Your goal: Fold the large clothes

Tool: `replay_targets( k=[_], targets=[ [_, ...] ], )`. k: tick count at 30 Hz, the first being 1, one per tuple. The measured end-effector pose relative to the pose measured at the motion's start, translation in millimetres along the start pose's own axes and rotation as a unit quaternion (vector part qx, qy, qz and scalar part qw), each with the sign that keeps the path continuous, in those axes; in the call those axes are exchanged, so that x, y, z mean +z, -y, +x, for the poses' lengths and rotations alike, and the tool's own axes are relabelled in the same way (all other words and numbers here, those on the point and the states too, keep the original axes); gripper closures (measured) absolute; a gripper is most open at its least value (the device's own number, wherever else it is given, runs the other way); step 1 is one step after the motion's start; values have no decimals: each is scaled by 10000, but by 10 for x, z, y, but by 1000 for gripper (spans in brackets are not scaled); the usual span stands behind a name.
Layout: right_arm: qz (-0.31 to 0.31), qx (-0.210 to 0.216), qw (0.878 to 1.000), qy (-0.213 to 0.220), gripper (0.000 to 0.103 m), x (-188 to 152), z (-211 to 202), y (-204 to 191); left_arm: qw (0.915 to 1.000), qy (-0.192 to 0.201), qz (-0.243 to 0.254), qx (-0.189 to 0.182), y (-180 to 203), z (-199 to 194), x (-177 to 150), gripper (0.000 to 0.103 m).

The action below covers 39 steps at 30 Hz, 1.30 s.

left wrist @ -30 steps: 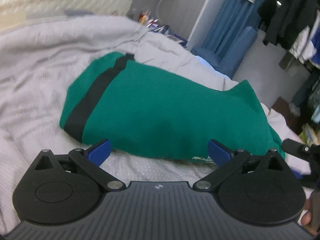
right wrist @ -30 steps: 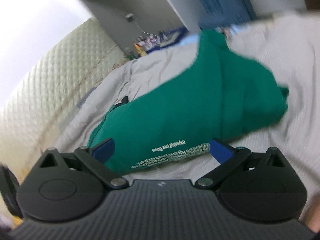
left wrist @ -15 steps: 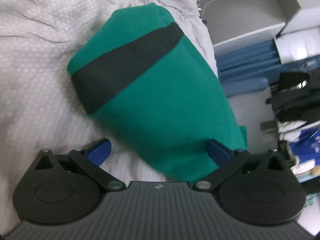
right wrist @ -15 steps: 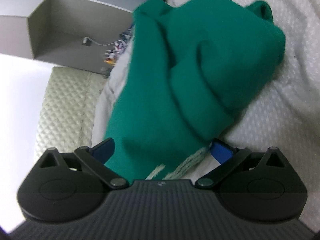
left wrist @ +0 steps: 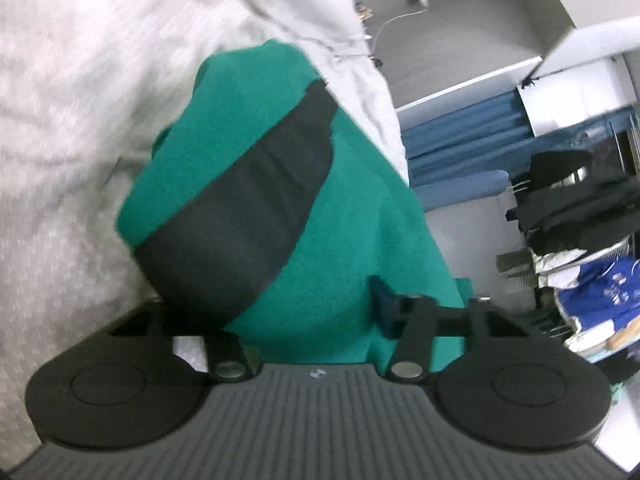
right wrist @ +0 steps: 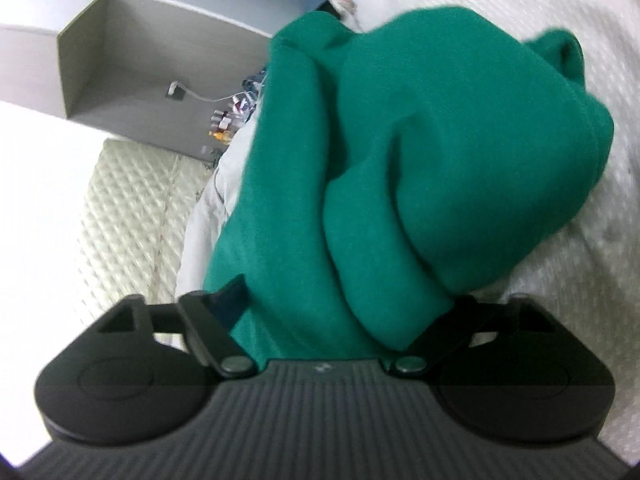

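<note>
A folded green garment (left wrist: pixel 360 216) with a black band (left wrist: pixel 240 216) lies on a grey-white bedspread (left wrist: pixel 72 128). My left gripper (left wrist: pixel 280 312) has closed in on the banded end; its left finger is hidden under the cloth and the right blue pad (left wrist: pixel 384 304) presses into it. In the right wrist view the same green garment (right wrist: pixel 420 168) is a thick bundle of folds. My right gripper (right wrist: pixel 340 312) is clamped around the bundle's near edge, with the left pad (right wrist: pixel 234 300) against the cloth and the right finger under it.
A quilted headboard (right wrist: pixel 132 216) stands to the left in the right wrist view. A grey shelf unit (left wrist: pixel 460 40), blue curtain (left wrist: pixel 460 144) and hanging clothes (left wrist: pixel 580 208) lie beyond the bed. The bedspread also shows in the right wrist view (right wrist: pixel 580 280).
Both grippers have moved in onto opposite ends of the green garment and their jaws have narrowed from wide open to gripping the cloth. The garment fills more of both views.
</note>
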State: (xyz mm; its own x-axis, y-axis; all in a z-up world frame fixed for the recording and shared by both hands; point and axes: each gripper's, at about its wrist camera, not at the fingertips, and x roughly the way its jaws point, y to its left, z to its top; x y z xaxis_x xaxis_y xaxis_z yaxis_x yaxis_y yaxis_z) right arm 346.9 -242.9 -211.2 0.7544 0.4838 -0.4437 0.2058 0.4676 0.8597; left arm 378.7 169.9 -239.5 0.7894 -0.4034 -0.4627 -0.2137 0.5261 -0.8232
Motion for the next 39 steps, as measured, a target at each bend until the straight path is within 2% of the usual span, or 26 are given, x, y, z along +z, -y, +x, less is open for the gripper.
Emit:
replay_targets(
  k=[4, 6, 11, 14, 19, 23, 27, 32, 37, 39],
  targets=[
    [-324, 7, 9994, 73, 50, -35, -160, -70, 9991, 217, 331, 136, 137, -127, -31, 75],
    [-492, 36, 9987, 131, 56, -69, -252, -134, 9990, 289, 323, 143, 160, -230, -42, 79],
    [-852, 123, 9959, 262, 63, -193, -491, -253, 9975, 522, 448, 143, 212, -584, -216, 82],
    [-986, 172, 9943, 355, 67, -272, -706, -310, 9973, 560, 474, 65, 254, -839, -336, 82],
    [-1131, 309, 9919, 495, 75, -364, -1113, -379, 9951, 583, 798, -67, 457, -1306, -553, 83],
    [-1204, 320, 9911, 461, 78, -447, -1377, -408, 9946, 537, 891, -48, 531, -1679, -750, 84],
    [-1289, 53, 9911, 336, 78, -591, -1535, -453, 9957, 446, 795, 171, 501, -1984, -999, 84],
    [-1117, -77, 9935, 201, 74, -670, -1575, -356, 9965, 292, 735, 271, 472, -2051, -1074, 82],
    [-993, 24, 9950, 137, 69, -581, -1512, -393, 9972, 200, 671, 253, 516, -1969, -977, 66],
    [-981, 149, 9950, 131, 65, -535, -1494, -438, 9979, 209, 586, 174, 543, -1957, -908, 64]
  ],
)
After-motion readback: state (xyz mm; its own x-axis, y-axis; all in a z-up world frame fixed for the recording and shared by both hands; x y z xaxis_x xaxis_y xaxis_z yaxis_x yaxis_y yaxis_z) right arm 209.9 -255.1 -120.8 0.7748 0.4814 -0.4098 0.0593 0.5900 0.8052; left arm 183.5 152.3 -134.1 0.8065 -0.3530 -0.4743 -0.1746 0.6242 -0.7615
